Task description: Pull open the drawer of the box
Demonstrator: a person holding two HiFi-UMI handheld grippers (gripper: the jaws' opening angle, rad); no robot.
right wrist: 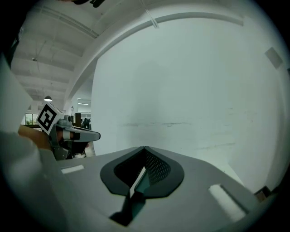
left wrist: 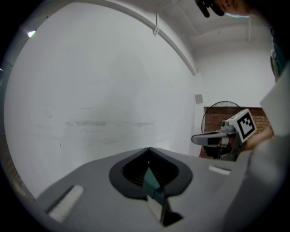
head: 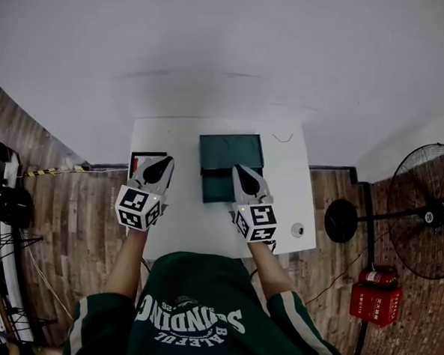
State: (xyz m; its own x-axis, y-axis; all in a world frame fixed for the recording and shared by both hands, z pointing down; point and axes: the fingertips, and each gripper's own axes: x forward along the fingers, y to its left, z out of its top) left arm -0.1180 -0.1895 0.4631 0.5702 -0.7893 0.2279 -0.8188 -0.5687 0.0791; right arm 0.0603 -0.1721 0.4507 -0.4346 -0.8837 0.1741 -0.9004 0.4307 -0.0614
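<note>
A dark green box (head: pixel 231 152) stands on the white table (head: pixel 185 137), at its middle back. From its near side a darker drawer (head: pixel 217 186) sticks out towards me. My left gripper (head: pixel 156 169) is held up over the table's left part, left of the box. My right gripper (head: pixel 244 179) hovers over the drawer's right edge. Both point away from me at the white wall. In the left gripper view the left gripper (left wrist: pixel 148 148) is shut on nothing, its tips meeting. The right gripper (right wrist: pixel 144 147) in its own view is shut the same way. Neither gripper view shows the box.
A dark-framed red object (head: pixel 137 159) lies under the left gripper. A small round thing (head: pixel 297 230) sits near the table's front right corner and a thin wire (head: pixel 282 137) at the back right. A standing fan (head: pixel 422 211) and red box (head: pixel 376 301) stand on the floor to the right.
</note>
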